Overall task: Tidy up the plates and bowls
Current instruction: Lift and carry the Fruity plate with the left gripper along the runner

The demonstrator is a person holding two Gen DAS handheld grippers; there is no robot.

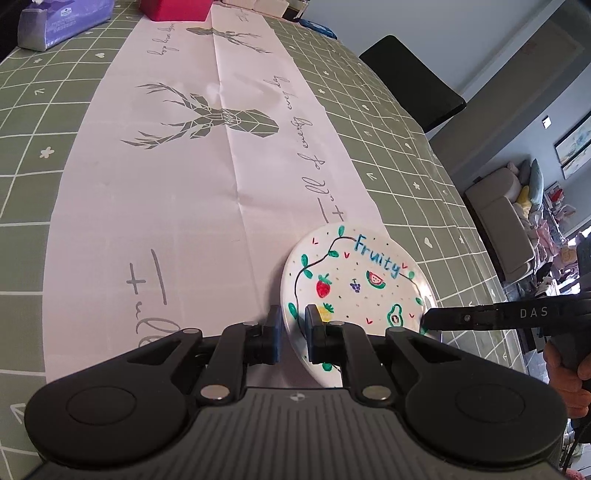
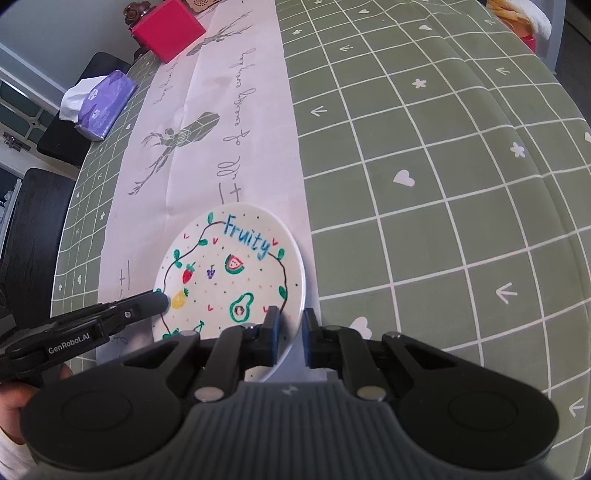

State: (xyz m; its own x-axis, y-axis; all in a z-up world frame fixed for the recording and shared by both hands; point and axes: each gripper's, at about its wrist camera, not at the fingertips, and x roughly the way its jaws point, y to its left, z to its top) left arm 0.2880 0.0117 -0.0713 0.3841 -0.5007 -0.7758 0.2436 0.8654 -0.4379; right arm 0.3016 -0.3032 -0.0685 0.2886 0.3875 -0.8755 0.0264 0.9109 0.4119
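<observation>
A white plate (image 1: 354, 280) painted with fruits and the word "Fruity" is held slightly above the table runner. It also shows in the right wrist view (image 2: 229, 266). My left gripper (image 1: 293, 332) is shut on the plate's left rim, one finger above and one below. My right gripper (image 2: 290, 326) is shut on the plate's right rim. The right gripper's fingers (image 1: 443, 319) show at the plate's right edge in the left wrist view. The left gripper's fingers (image 2: 147, 306) show at the plate's left edge in the right wrist view.
A white runner (image 1: 192, 177) with deer prints lies along a green checked tablecloth (image 2: 443, 184). A purple tissue pack (image 2: 103, 107) and a red box (image 2: 168, 33) stand at the far end. Black chairs (image 1: 413, 81) stand beside the table.
</observation>
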